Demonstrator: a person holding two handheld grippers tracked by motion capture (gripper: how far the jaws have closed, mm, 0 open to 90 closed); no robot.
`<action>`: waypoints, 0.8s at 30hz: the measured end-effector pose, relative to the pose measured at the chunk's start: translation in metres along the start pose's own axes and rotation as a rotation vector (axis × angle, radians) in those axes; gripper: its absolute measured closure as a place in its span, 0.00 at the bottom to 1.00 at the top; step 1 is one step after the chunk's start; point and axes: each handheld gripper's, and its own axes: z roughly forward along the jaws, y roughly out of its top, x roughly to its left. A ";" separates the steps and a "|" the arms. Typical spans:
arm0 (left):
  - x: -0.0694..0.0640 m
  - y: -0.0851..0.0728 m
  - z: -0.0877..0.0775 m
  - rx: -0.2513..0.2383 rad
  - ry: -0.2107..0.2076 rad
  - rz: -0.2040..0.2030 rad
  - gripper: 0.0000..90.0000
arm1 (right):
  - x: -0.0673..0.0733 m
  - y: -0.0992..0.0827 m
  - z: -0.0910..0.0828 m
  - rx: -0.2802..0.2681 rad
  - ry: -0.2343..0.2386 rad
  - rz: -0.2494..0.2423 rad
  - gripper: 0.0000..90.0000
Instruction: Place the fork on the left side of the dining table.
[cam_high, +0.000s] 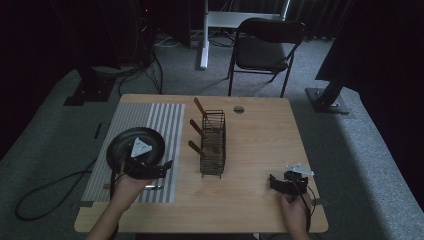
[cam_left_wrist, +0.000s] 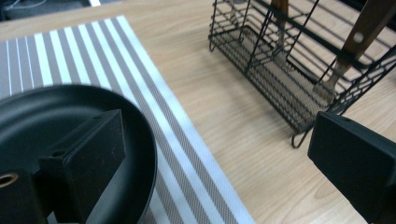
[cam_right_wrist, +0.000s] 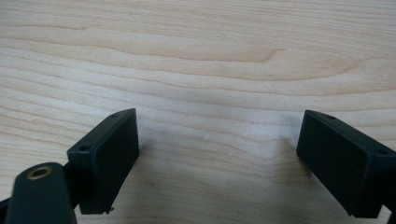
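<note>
The left tool (cam_high: 167, 164), jaws spread wide and holding nothing, sits at left centre of the frame over the black plate's (cam_high: 120, 145) near rim, nearer than the empty, parted right tool (cam_high: 272, 181) at lower right.

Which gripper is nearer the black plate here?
Left. The left gripper hovers at the black plate on its near-right rim; the right gripper sits far across the table, past the wire rack.

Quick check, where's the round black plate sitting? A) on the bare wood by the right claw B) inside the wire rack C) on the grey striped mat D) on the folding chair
C: the round black plate lies on the grey striped mat, left of the black wire rack.
</note>
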 end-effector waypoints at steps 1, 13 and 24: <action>0.000 0.000 0.000 0.000 0.000 0.000 0.05 | 0.000 0.000 0.000 0.000 0.000 0.000 0.14; 0.001 0.032 0.009 -0.029 -0.024 -0.013 0.05 | 0.000 0.000 0.000 0.000 0.000 0.001 0.14; 0.000 0.059 0.018 -0.046 -0.040 -0.021 0.05 | 0.000 0.000 0.000 0.001 0.000 0.001 0.14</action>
